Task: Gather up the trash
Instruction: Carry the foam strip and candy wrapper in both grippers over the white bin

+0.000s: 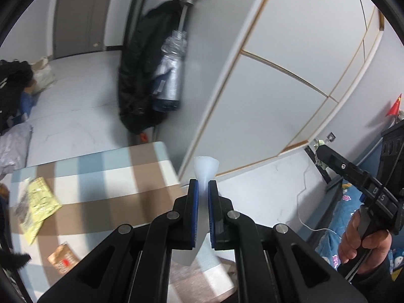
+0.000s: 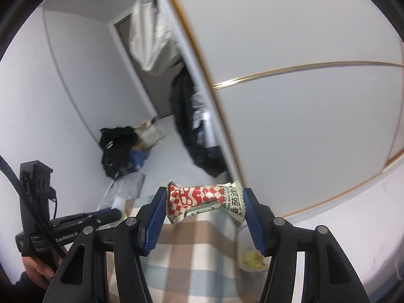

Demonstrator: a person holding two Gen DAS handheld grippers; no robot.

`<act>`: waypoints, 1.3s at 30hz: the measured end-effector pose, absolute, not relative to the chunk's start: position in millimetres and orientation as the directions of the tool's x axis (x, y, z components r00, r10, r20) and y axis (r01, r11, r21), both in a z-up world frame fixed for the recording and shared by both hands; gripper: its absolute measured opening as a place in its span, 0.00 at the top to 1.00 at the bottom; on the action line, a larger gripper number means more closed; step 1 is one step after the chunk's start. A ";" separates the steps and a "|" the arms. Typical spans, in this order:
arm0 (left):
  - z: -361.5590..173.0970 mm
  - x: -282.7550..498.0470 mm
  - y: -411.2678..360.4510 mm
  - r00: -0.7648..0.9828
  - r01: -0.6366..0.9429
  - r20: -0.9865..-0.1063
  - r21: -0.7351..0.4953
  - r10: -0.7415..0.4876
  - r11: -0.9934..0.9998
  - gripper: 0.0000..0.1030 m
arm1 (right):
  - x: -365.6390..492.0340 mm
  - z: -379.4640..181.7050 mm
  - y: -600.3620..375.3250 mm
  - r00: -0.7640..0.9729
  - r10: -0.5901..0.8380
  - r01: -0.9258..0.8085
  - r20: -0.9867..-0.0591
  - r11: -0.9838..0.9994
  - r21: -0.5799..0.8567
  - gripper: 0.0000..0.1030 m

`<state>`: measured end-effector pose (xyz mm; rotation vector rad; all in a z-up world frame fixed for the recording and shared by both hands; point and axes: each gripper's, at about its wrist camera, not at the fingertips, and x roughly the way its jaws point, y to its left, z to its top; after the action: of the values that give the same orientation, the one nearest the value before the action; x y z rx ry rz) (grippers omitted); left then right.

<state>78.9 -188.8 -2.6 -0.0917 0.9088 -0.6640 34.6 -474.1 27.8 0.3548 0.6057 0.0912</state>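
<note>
The left tongs point(image 1: 202, 189) are shut tight on a thin white piece of paper or plastic point(image 1: 205, 168), which sticks up past the blue pads. The right tongs point(image 2: 204, 202) squeeze a crinkly snack wrapper with red and white checks and a pale green end point(image 2: 204, 198), one pad at each end of it. Both pieces of trash are up in the air, above the bench with its blue, brown and white checked cloth point(image 1: 113, 176).

Down and to the left of the left tongs, a yellow wrapper point(image 1: 38, 202) and a small brown packet with a red mark point(image 1: 63, 257) lie on the cloth. They look like trash not yet picked up.

No bin shows in either view. To do this step well, the person should probably keep both tongs squeezed and carry the two pieces smoothly. The wrapper is light and crinkly, so it could slip out if the pads loosen.

The wrapper's green end has Chinese writing and the letters "GUO HAN". The handle of the left tongs reads "GenRobot.AI".
</note>
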 end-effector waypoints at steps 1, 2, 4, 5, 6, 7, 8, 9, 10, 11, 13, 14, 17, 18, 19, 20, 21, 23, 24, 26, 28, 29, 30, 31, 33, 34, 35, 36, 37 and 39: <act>-4.1 80.7 -195.3 0.424 0.500 -0.702 -0.346 -0.572 0.794 0.97 | 34.7 24.6 -482.6 0.820 0.177 0.036 -0.545 0.933 0.357 0.44; -5.7 82.7 -201.6 0.416 0.506 -0.704 -0.347 -0.576 0.790 0.97 | 35.0 20.8 -491.0 0.818 0.169 0.052 -0.549 0.930 0.363 0.44; -10.6 88.0 -217.9 0.394 0.518 -0.708 -0.356 -0.586 0.778 0.97 | 37.6 12.7 -504.2 0.814 0.153 0.079 -0.560 0.926 0.369 0.44; -12.9 89.9 -223.6 0.384 0.523 -0.709 -0.361 -0.591 0.772 0.97 | 38.7 6.7 -512.3 0.810 0.145 0.096 -0.569 0.923 0.373 0.44; -15.6 92.3 -230.2 0.374 0.528 -0.711 -0.365 -0.596 0.767 0.97 | 40.2 1.5 -517.7 0.806 0.140 0.108 -0.575 0.921 0.375 0.44; -18.4 94.6 -237.4 0.364 0.533 -0.713 -0.368 -0.599 0.762 0.97 | 42.0 -5.0 -523.7 0.800 0.134 0.122 -0.585 0.918 0.376 0.44; -21.0 96.9 -244.5 0.356 0.538 -0.716 -0.368 -0.600 0.758 0.97 | 44.9 -10.8 -528.2 0.793 0.131 0.131 -0.595 0.917 0.377 0.44; -24.0 98.9 -250.9 0.347 0.542 -0.720 -0.368 -0.601 0.755 0.97 | 48.0 -19.1 -533.6 0.783 0.129 0.144 -0.608 0.914 0.379 0.44; -27.9 101.7 -258.5 0.335 0.547 -0.726 -0.370 -0.601 0.751 0.97 | 51.0 -27.5 -538.4 0.773 0.127 0.156 -0.621 0.911 0.381 0.44; -31.2 103.6 -264.4 0.326 0.551 -0.729 -0.371 -0.602 0.748 0.97 | 54.5 -34.4 -542.0 0.764 0.128 0.165 -0.632 0.909 0.383 0.44; -40.6 108.1 -278.8 0.302 0.558 -0.742 -0.372 -0.599 0.742 0.97 | 62.5 -52.6 -549.7 0.743 0.131 0.186 -0.657 0.902 0.389 0.44; -44.5 109.6 -284.6 0.293 0.561 -0.747 -0.371 -0.597 0.740 0.97 | 66.3 -64.0 -553.8 0.730 0.136 0.196 -0.670 0.897 0.396 0.44; -61.4 115.8 -303.8 0.260 0.570 -0.769 -0.366 -0.585 0.735 0.97 | 74.1 -91.5 -559.8 0.699 0.153 0.212 -0.698 0.888 0.408 0.44; -65.1 116.9 -306.0 0.251 0.570 -0.773 -0.367 -0.582 0.735 0.97 | 77.9 -102.9 -561.9 0.685 0.162 0.214 -0.710 0.887 0.410 0.44; -71.7 118.9 -311.4 0.238 0.571 -0.781 -0.369 -0.578 0.734 0.97 | 78.2 -113.1 -564.6 0.672 0.168 0.217 -0.721 0.886 0.409 0.44; -76.7 120.6 -315.3 0.226 0.571 -0.788 -0.369 -0.573 0.733 0.97 | 81.7 -123.4 -565.4 0.658 0.174 0.220 -0.733 0.886 0.407 0.44; -80.9 122.0 -319.1 0.216 0.572 -0.794 -0.369 -0.568 0.733 0.97 | 85.7 -135.1 -566.8 0.641 0.186 0.219 -0.745 0.886 0.409 0.44; -91.9 125.1 -326.8 0.198 0.573 -0.806 -0.367 -0.558 0.733 0.97 | 93.5 -154.3 -566.0 0.612 0.199 0.218 -0.765 0.887 0.406 0.44; -98.3 127.3 -331.6 0.188 0.572 -0.815 -0.363 -0.549 0.736 0.97 | 99.2 -164.5 -562.3 0.595 0.209 0.216 -0.776 0.888 0.405 0.44; -107.4 132.7 -335.5 0.176 0.561 -0.823 -0.368 -0.541 0.742 0.97 | 109.7 -186.0 -559.1 0.559 0.237 0.207 -0.795 0.888 0.410 0.44; -115.6 136.4 -339.2 0.163 0.552 -0.826 -0.376 -0.539 0.744 0.97 | 116.9 -205.9 -556.9 0.521 0.267 0.201 -0.810 0.885 0.421 0.44; -118.4 137.9 -340.8 0.159 0.553 -0.827 -0.377 -0.539 0.743 0.97 | 121.5 -216.4 -555.0 0.504 0.284 0.199 -0.816 0.881 0.429 0.44; -121.1 138.9 -342.0 0.157 0.552 -0.829 -0.377 -0.537 0.744 0.97 | 123.9 -224.0 -555.2 0.492 0.295 0.201 -0.819 0.877 0.437 0.44; -123.8 140.0 -344.5 0.153 0.550 -0.833 -0.375 -0.531 0.746 0.97 | 127.5 -232.9 -555.1 0.477 0.311 0.204 -0.822 0.871 0.447 0.44; -129.0 144.0 -348.0 0.147 0.543 -0.837 -0.377 -0.527 0.750 0.97 | 127.3 -254.2 -552.2 0.440 0.350 0.201 -0.827 0.859 0.471 0.44; -130.0 144.6 -348.5 0.149 0.541 -0.838 -0.376 -0.525 0.752 0.97 | 130.0 -262.1 -550.1 0.427 0.358 0.200 -0.831 0.859 0.472 0.44; -130.5 145.6 -349.8 0.151 0.542 -0.839 -0.372 -0.523 0.753 0.97 | 135.6 -272.3 -544.6 0.409 0.372 0.192 -0.833 0.858 0.477 0.44; -132.1 146.4 -350.6 0.151 0.544 -0.840 -0.369 -0.521 0.754 0.97 | 138.6 -279.5 -542.7 0.398 0.383 0.188 -0.834 0.855 0.482 0.44; -133.3 147.2 -351.5 0.152 0.543 -0.841 -0.368 -0.519 0.755 0.97 | 142.1 -286.9 -539.5 0.388 0.393 0.188 -0.834 0.852 0.489 0.43; -135.0 148.5 -353.6 0.150 0.543 -0.843 -0.366 -0.516 0.756 0.97 | 149.0 -302.5 -534.4 0.358 0.418 0.190 -0.835 0.843 0.503 0.43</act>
<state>148.5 -353.6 -135.0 0.0261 1.1997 -0.7609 149.0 -534.4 -302.5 0.5848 1.2151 0.1579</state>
